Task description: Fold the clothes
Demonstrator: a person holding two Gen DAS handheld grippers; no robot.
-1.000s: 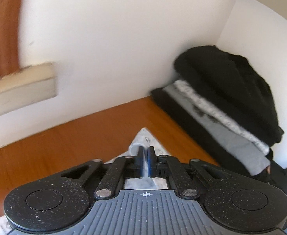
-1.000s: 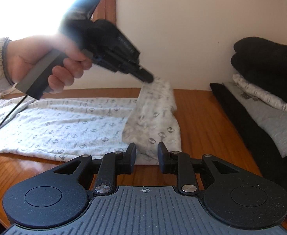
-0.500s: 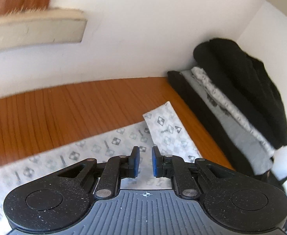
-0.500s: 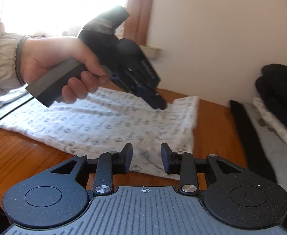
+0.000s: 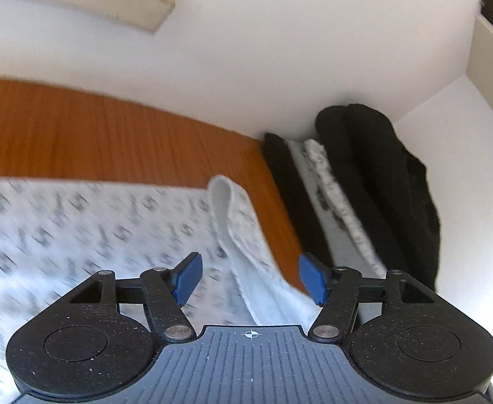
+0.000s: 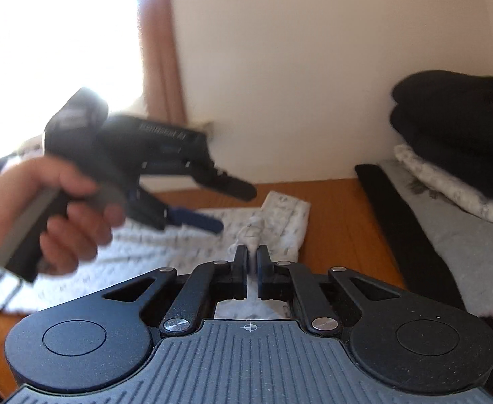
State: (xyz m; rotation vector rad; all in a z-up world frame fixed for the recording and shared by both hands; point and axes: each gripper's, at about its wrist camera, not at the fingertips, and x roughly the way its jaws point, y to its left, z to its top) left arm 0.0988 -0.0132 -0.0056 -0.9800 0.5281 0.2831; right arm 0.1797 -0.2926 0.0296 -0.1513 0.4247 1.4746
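While my left gripper (image 5: 248,281) is opening above the patterned garment (image 5: 78,229) on the table (image 5: 111,141), my right gripper (image 6: 252,261) is clamped on its bunched edge.

No text can be read with certainty. The left gripper (image 6: 236,207) has a line of pale letters on the side of its black body, but blur makes them unreadable. The patterned garment (image 5: 88,222) under it carries small dark printed marks, too blurred to tell letters from shapes.
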